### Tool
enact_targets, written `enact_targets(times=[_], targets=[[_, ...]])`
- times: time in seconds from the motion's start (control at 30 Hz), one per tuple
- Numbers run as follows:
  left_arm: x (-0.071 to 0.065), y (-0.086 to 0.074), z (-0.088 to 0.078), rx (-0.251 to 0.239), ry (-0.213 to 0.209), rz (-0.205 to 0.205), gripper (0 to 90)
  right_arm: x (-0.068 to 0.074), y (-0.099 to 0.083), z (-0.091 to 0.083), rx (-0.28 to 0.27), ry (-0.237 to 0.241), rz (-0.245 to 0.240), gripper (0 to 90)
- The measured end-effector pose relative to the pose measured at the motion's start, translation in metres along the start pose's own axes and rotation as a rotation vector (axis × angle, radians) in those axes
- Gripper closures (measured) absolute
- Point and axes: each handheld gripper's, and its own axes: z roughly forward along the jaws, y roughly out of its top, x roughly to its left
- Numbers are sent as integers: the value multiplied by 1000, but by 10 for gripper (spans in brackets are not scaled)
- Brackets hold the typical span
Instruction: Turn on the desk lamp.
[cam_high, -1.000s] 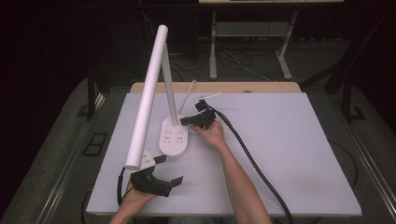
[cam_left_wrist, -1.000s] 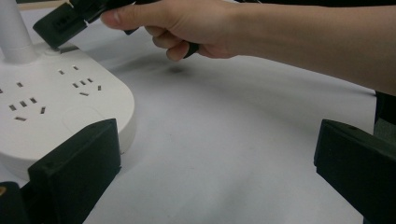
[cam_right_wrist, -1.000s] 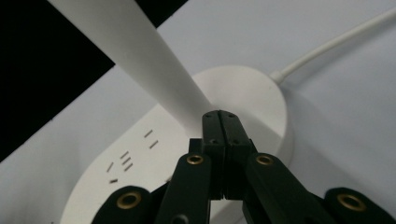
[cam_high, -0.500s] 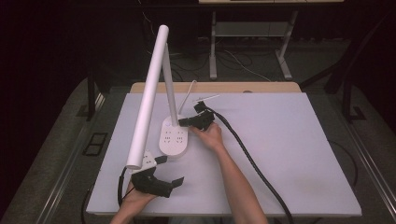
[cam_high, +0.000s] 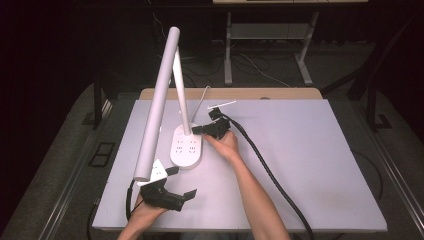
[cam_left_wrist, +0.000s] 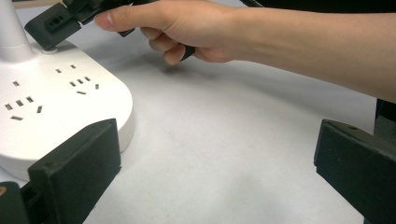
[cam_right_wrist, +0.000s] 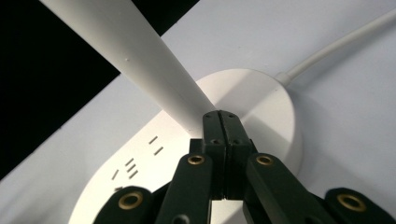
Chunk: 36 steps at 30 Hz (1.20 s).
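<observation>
A white desk lamp stands on the table; its oval base (cam_high: 187, 150) carries several socket slots, and a thin stem (cam_high: 182, 100) holds a long tube head (cam_high: 159, 100). My right gripper (cam_high: 195, 131) is shut with nothing between its jaws. In the right gripper view its tips (cam_right_wrist: 222, 122) rest on the base (cam_right_wrist: 266, 98) right at the foot of the stem (cam_right_wrist: 140, 60). My left gripper (cam_high: 181, 182) stands open near the table's front edge, just in front of the base. In the left gripper view the left gripper (cam_left_wrist: 217, 172) has bare table between its jaws, with the base (cam_left_wrist: 56, 107) beside one jaw.
The lamp's white cable (cam_right_wrist: 336, 46) runs from the base toward the back of the white table (cam_high: 310, 165). A thick black cable (cam_high: 270, 175) trails from the right gripper across the table to the front edge. The long tube head overhangs the left gripper.
</observation>
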Motion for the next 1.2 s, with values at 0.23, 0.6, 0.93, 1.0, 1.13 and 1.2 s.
enact_targets(times=[0.23, 0.6, 0.93, 1.0, 1.13, 1.2], targets=[[0, 0, 0, 3, -1, 1, 0, 7, 8, -13, -13, -11, -37, 897], [0, 0, 0, 3, 1, 0, 0, 17, 19, -46, -20, -23, -86, 896], [1, 0, 1, 7, 2, 3, 0, 23, 17, -82, -38, -21, -101, 894], [0, 0, 1, 8, 2, 4, 0, 24, 16, -88, -44, -28, -99, 826], [0, 0, 2, 10, 3, 6, 0, 27, 12, -100, -45, -38, -99, 665], [0, 0, 2, 6, 3, 2, 0, 28, 12, -103, -40, -40, -97, 620]])
